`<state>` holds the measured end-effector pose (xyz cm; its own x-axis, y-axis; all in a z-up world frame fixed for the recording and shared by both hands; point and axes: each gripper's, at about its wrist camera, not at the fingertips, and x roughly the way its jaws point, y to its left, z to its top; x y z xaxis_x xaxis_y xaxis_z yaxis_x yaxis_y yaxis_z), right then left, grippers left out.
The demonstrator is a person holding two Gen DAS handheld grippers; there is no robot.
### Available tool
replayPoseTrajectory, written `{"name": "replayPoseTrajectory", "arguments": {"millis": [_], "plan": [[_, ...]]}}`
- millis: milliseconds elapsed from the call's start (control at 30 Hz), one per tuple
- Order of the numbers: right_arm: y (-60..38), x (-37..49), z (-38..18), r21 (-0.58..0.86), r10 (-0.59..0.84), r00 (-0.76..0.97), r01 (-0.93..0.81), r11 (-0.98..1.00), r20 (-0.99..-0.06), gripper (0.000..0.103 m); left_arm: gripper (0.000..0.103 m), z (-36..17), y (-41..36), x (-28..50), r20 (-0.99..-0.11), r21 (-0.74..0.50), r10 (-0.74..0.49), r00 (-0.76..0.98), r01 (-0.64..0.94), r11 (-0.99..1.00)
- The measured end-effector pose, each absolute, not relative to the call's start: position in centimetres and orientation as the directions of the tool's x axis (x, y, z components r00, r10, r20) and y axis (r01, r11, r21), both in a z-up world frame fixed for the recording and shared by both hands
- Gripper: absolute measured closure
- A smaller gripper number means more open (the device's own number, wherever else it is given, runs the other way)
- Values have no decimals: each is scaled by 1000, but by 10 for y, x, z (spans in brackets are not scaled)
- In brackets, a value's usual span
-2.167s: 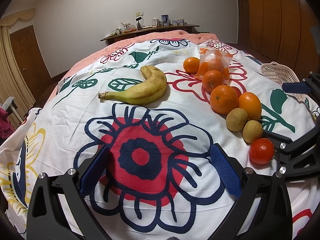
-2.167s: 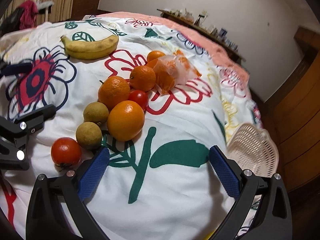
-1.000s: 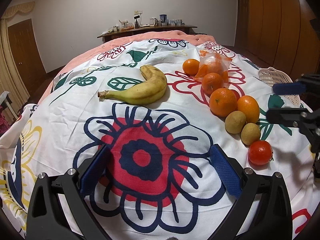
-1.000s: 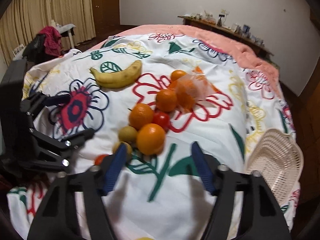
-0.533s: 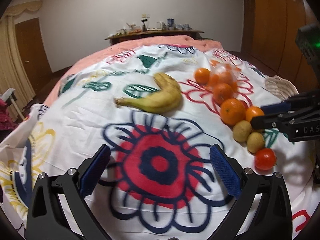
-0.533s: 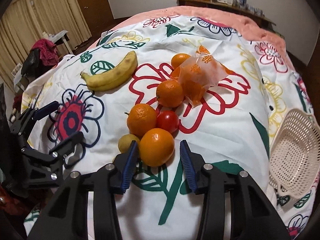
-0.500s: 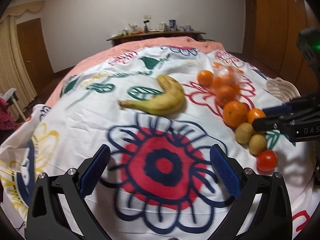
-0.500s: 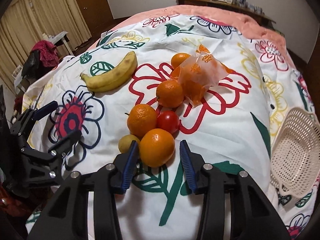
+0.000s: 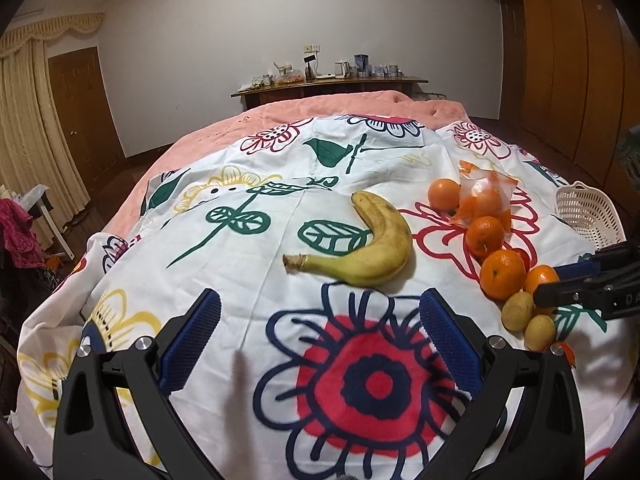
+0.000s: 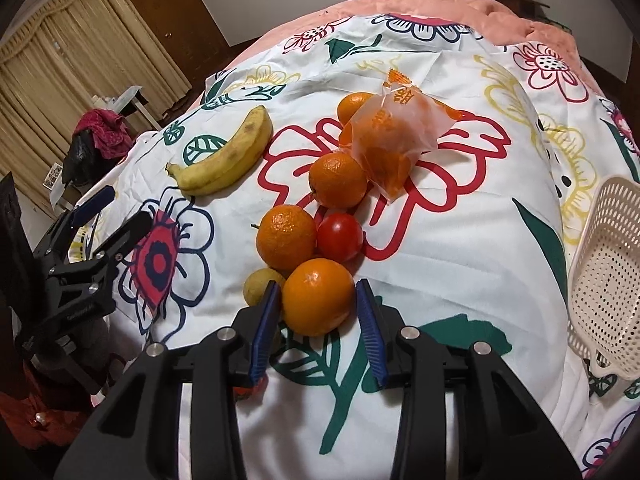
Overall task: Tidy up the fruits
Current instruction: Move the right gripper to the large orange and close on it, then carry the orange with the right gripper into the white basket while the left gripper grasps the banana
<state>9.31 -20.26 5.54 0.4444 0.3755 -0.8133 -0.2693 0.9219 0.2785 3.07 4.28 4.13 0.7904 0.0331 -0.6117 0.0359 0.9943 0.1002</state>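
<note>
Here, on the flowered bedspread [image 10: 460, 240], lie one banana [image 10: 228, 160], four loose oranges, one tomato [image 10: 340, 237] beside them, one bag of oranges [image 10: 394, 140] and one white basket [image 10: 608, 276]. The nearest orange [image 10: 318, 296], round and glossy, sits between the right gripper [image 10: 316, 320] pads, which have just been closing and now touch it. The left gripper [image 9: 320, 348] is wide open, holding nothing.
</note>
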Motion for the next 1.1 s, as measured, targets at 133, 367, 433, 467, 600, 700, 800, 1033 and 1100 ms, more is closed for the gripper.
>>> {"name": "replayPoseTrajectory", "arguments": {"millis": [133,367,433,467,600,700,800,1033,1100], "plan": [[-206,90,58,300,394,456,-267,916,-798,64,2,43,37,43,-620,95,9,785,64,993],[-219,79,70,347,431,499,-256,902,-752,64,11,42,19,74,-667,91,-35,745,128,988],[-223,78,72,351,432,511,-252,902,-743,64,12,40,12,82,-679,89,-52,732,153,984],[-226,77,73,358,436,516,-249,900,-737,64,16,38,9,87,-688,86,-62,723,167,982],[-237,75,75,374,442,533,-237,897,-721,64,29,27,3,112,-752,31,-103,651,190,981],[-244,73,77,383,445,549,-231,894,-708,64,36,21,2,127,-770,26,-86,632,166,986],[-251,71,78,381,438,564,-225,897,-700,64,48,19,0,135,-778,32,-76,624,161,986],[-273,69,77,424,456,586,-203,883,-669,64,69,26,2,134,-766,4,-87,636,140,990],[-279,69,78,430,457,596,-198,881,-660,64,71,32,0,131,-761,-7,-96,641,140,990]]}}
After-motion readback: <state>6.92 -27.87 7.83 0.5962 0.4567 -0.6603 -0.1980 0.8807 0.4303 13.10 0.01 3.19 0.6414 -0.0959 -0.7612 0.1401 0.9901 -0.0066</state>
